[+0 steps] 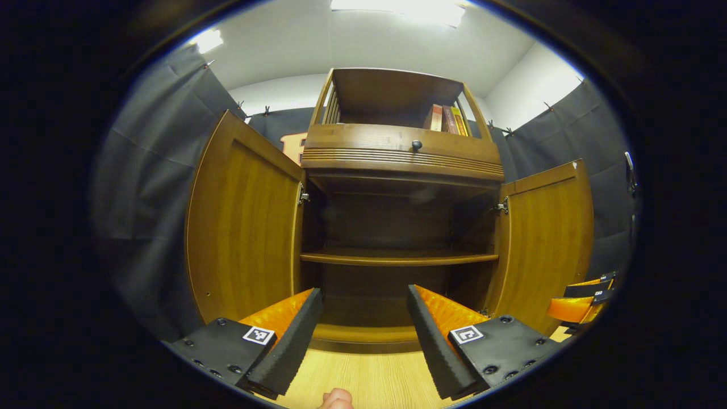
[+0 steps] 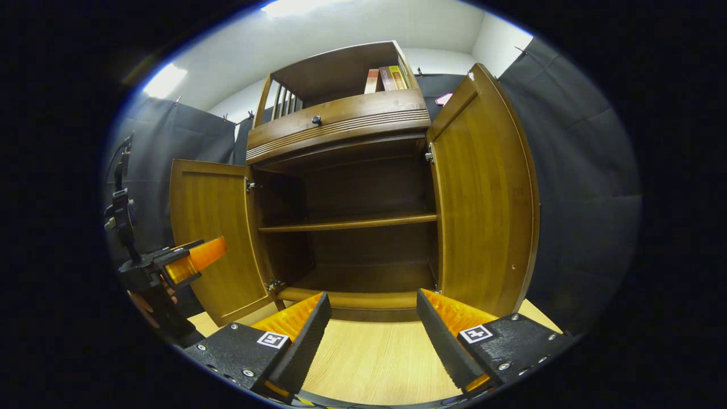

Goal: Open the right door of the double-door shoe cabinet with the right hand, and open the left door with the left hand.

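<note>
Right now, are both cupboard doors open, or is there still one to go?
Both look done. The left door is swung wide, and so is the right door, so you can see the bare shelf inside the shoe cabinet. Nothing is in hand: the left tongs and the right tongs are open, clear of the doors. Nothing seems left to open.

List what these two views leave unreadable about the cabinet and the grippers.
- Door handles: outer faces of the left door and right door turn away in both views.
- Back of the cabinet: too dark under the shelf.
- Books up top: too small, partly behind the rail.
- Left gripper in the right gripper view: cut off by the edge.
- Drawer behind the knob: contents hidden by its front.
</note>
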A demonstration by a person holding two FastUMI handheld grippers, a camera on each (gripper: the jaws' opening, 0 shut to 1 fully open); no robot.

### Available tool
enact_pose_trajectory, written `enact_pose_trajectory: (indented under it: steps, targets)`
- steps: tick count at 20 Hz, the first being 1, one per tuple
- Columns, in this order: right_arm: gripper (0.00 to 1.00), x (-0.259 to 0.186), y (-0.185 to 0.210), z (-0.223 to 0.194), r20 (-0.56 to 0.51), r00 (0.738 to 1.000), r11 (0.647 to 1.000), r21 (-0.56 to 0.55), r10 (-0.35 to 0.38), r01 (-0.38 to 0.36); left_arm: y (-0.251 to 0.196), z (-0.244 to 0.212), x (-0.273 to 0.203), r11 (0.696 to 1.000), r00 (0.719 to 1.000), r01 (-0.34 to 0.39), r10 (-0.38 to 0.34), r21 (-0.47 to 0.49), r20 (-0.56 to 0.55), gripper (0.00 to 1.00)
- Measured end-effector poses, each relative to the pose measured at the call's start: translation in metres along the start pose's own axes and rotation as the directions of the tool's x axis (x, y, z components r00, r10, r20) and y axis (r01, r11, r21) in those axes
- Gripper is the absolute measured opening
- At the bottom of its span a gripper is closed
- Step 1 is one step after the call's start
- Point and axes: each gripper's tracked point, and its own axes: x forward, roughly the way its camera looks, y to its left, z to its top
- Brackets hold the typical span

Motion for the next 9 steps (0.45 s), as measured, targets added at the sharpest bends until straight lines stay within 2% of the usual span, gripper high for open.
enact_pose_trajectory:
  steps: [1,3,4,9]
  targets:
    - [1.00,0.001,0.002,0.000,0.000,1.000,1.000,0.004,0.004,-0.004,0.001,-0.001,0.001,1.000,1.000,-0.003,0.003,-0.001,-0.003,0.97]
    - [1.00,0.003,0.009,0.002,0.004,1.000,1.000,0.005,0.013,-0.013,0.005,-0.005,0.004,1.000,1.000,-0.012,0.013,0.011,-0.014,0.95]
    - [0.94,0.004,0.012,0.002,0.007,1.000,1.000,0.000,0.016,-0.016,0.006,-0.006,0.006,1.000,1.000,-0.014,0.014,0.014,-0.016,0.95]
    - [0.94,0.006,0.025,0.001,0.011,1.000,1.000,-0.002,0.006,-0.006,0.005,-0.011,0.015,1.000,1.000,-0.009,0.009,-0.018,-0.024,0.95]
